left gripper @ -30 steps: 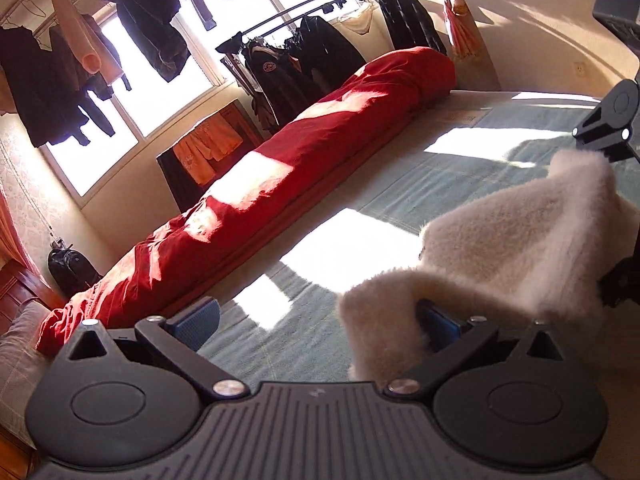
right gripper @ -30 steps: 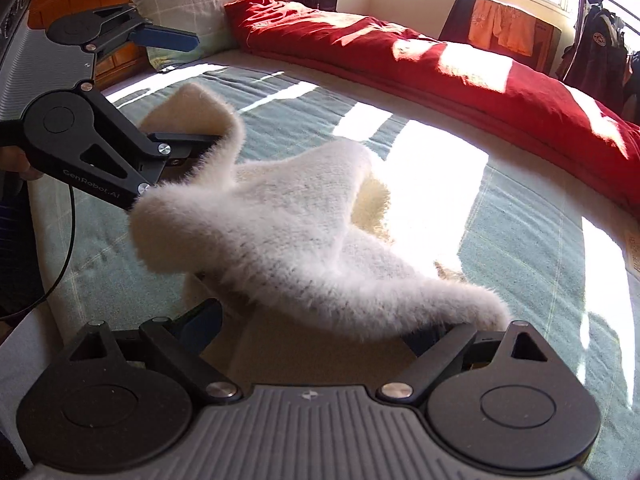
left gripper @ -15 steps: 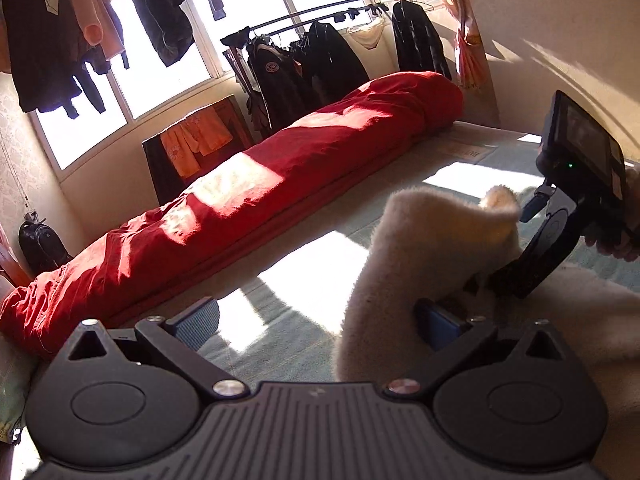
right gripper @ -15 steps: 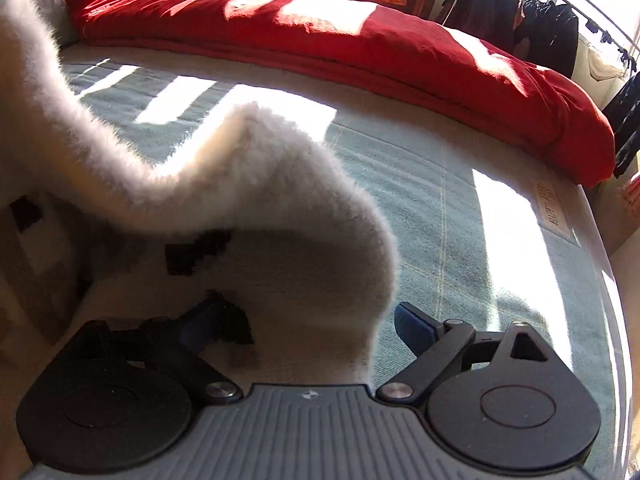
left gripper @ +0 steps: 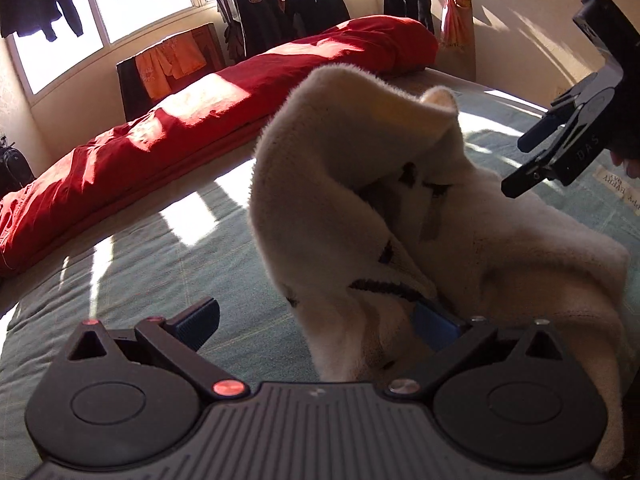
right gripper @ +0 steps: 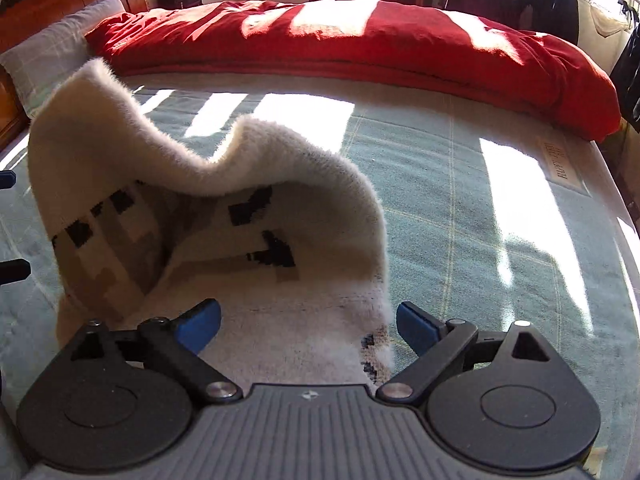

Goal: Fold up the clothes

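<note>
My right gripper (right gripper: 308, 322) stands wide, nothing between its fingers; my left gripper (left gripper: 316, 320) also gapes, one finger buried in the fuzzy white sweater (right gripper: 240, 184) heaped on the green bedspread (right gripper: 480, 216), red duvet (right gripper: 360, 44) beyond.

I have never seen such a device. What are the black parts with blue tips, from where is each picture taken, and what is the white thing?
No machine works here: a person holds a hand tool, called a gripper, in each hand. Each has two blue-tipped fingers and a camera looking along them.

The left view shows the left gripper, and the right view shows the right gripper. Both stand open.

A fluffy white sweater with a dark pattern lies on the green bed cover, partly raised. Its cloth hangs over one finger of the left gripper, hooked rather than pinched. The right gripper holds nothing. A red quilt lies behind.
</note>
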